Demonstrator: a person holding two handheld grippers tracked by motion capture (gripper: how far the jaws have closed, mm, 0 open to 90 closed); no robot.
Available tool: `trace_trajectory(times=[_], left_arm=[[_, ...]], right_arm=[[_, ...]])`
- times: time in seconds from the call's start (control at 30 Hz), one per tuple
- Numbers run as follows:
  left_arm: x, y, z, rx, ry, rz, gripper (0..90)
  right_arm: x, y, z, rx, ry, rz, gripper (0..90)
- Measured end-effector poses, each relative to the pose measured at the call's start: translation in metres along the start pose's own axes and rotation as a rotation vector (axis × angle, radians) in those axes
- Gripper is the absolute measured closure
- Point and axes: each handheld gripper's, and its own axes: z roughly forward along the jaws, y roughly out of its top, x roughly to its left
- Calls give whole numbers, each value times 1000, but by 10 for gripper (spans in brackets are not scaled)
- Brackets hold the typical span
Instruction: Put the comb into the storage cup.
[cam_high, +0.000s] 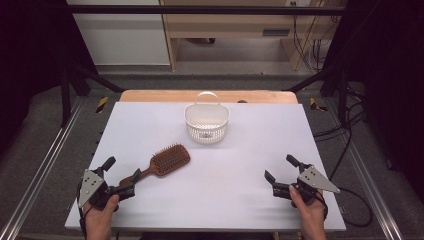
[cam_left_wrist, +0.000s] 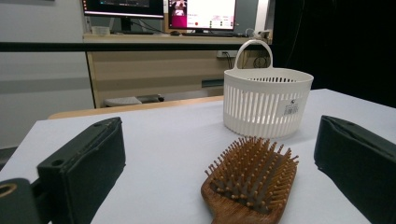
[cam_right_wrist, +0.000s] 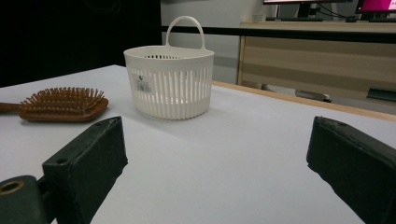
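A white table (cam_high: 240, 200) carries two things: a wooden brush (cam_high: 161, 164) lying bristles up, left of centre, and a white slatted basket (cam_high: 207, 122) standing upright farther back, near the middle, its loop handle on the far side.

The left gripper (cam_high: 120, 176) sits at the near left corner, held in a hand (cam_high: 100, 220), jaws spread wide and gripping nothing. The brush handle points back toward it — in the high view the handle's end lies between the two jaws, close to the right one, though whether it touches is hard to tell at this size. In the left gripper view the brush head (cam_left_wrist: 252, 179) sits between the jaws, nearer the right one, with the basket (cam_left_wrist: 267, 100) beyond it.

The right gripper (cam_high: 281, 168) rests at the near right, also held in a hand (cam_high: 311, 217), jaws wide apart and empty, well apart from the brush. Its own view shows bare table between the jaws — the basket (cam_right_wrist: 169, 79) ahead to the left, the brush (cam_right_wrist: 63, 105) farther left.
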Motion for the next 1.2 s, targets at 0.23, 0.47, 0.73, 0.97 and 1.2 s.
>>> trace_trajectory(times=[0.23, 0.47, 0.73, 0.97, 1.2], left_arm=[[0, 0, 0, 9, 2, -5, 24], [-1, 0, 0, 49, -2, 4, 55], [4, 5, 0, 102, 38, 25, 41], [8, 20, 7, 194, 19, 32, 46], [16, 34, 33, 288, 13, 60, 50]], right_arm=[[-1, 0, -1, 3, -6, 4, 49], [-1, 0, 0, 10, -4, 9, 48], [0, -1, 1, 16, 1, 17, 48], [-1, -1, 2, 16, 1, 28, 49], [-2, -3, 5, 32, 2, 28, 49]])
